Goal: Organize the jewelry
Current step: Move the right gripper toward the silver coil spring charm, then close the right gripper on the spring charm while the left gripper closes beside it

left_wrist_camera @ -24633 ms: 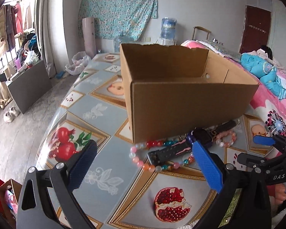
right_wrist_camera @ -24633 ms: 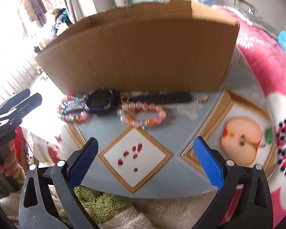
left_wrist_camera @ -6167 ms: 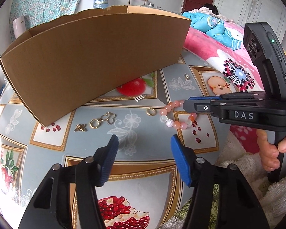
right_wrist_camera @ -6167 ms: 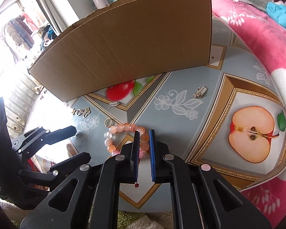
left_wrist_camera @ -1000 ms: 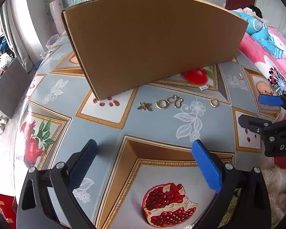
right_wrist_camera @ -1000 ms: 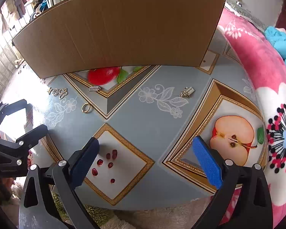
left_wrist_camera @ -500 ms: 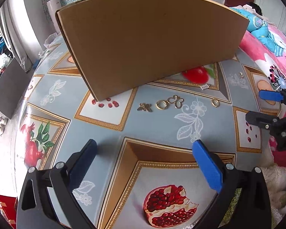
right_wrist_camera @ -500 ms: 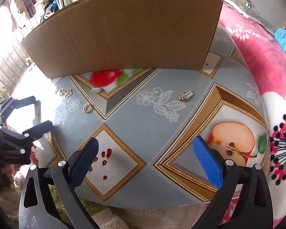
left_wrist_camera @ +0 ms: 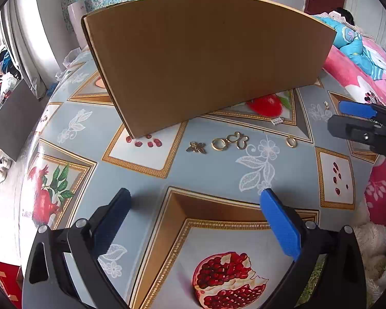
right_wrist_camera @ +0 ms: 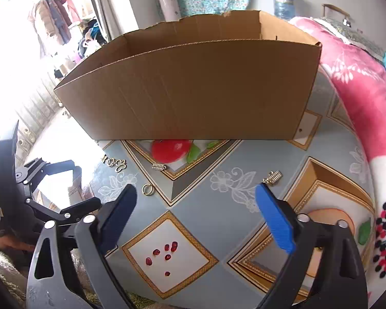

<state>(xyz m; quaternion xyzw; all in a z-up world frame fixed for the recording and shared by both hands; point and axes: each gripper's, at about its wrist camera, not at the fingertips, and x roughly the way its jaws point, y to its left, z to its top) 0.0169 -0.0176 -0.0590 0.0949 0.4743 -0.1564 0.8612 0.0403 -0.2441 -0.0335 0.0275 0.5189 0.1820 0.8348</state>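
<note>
The worktop (left_wrist_camera: 146, 170), covered in a fruit-patterned oilcloth, fills both wrist views, with a pink floral blanket (right_wrist_camera: 347, 82) along its right edge. On it stands an open cardboard box (right_wrist_camera: 193, 90), its long wall facing both claws; what lies inside is hidden by that wall.

The left claw (left_wrist_camera: 195, 216) hangs over the near edge with its jaws wide apart and nothing between them. The right claw (right_wrist_camera: 195, 211) is likewise spread open and empty, hovering over the near right part of the worktop.

The remaining jewelry lies loose in front of the box. A small cluster sits ahead of the left claw and slightly to its right: a gold bee charm (left_wrist_camera: 196, 147), a gold hoop (left_wrist_camera: 219, 144) just beside it, and a looped gold pendant (left_wrist_camera: 237, 139) touching or nearly touching the hoop. The cluster's long axis runs left to right, roughly parallel to the box wall and across the left claw's fingers. A single gold ring (right_wrist_camera: 147, 188) lies flat, apart from the cluster, near the right claw's left fingertip (right_wrist_camera: 126, 195). A silver spring clasp (right_wrist_camera: 159, 166) rests near the box's foot, pointing left to right, and a second silver piece (right_wrist_camera: 272, 177) lies tilted just beyond the right claw's right fingertip.

Judging by position, the right claw is nearer the ring and both silver pieces, the left claw nearer the cluster.
</note>
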